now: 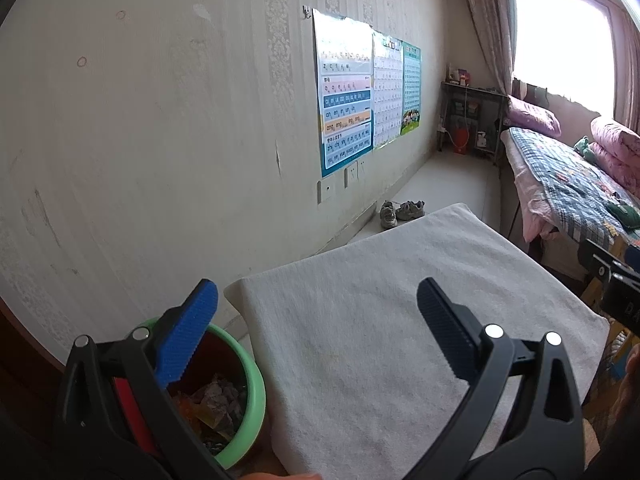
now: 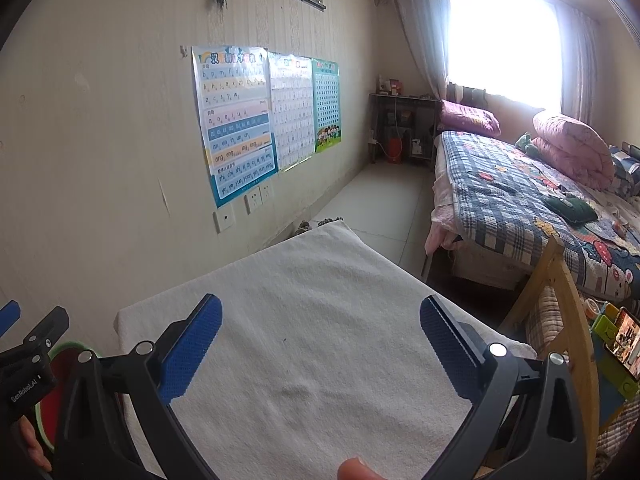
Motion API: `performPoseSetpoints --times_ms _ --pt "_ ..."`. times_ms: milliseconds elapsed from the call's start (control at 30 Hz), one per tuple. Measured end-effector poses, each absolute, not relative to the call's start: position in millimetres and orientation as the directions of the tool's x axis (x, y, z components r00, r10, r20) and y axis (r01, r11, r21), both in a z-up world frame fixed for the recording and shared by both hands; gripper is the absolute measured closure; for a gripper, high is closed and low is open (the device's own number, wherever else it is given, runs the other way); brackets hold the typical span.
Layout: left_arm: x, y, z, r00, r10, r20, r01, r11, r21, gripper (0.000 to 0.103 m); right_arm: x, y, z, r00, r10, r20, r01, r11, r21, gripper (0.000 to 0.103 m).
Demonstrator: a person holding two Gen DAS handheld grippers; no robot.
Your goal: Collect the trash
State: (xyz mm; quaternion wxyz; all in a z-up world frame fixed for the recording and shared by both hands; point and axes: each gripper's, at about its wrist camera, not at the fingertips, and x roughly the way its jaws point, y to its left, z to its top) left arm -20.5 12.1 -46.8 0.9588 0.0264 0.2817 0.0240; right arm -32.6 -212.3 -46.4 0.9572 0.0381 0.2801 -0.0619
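Both grippers empty above the white cloth

The left gripper (image 1: 316, 320) and right gripper (image 2: 320, 332) were spread wide, holding nothing. The scraps (image 1: 216, 404) lay in the green bin (image 1: 256, 392) at the cloth's (image 1: 380, 320) near left corner, just below the left gripper's left finger, making that hand nearer.

Towel (image 2: 320, 320) rough cloth; bin (image 1: 256, 396) glossy plastic.

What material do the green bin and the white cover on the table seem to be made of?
The green bin looks like smooth plastic: its rim has an even colour and a soft shine. The white cover looks like terry cloth or a similar towel fabric: matte, with a fine nubby texture and soft, rounded edges.
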Motion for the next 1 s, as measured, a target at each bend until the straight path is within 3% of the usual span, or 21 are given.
performPoseSetpoints --times_ms 467,633,1000 --pt "-19.2 13.3 -55.0 0.824 0.059 -0.563 -0.033 0.998 0.056 0.005 -25.2 -223.6 -69.0 0.800 -0.080 -0.595 0.139 0.989 0.054 0.007" --pt "-15.8 22.5 -62.3 0.803 0.087 -0.590 -0.048 0.996 0.081 0.005 7.4 -251.7 -119.5 0.737 -0.091 -0.670 0.159 0.986 0.041 0.007" --pt "-23.4 75.5 -84.9 0.734 0.167 -0.659 -0.148 0.985 0.085 0.005 101.1 -348.4 -234.7 0.539 -0.267 -0.799 0.308 0.945 -0.108 0.007"
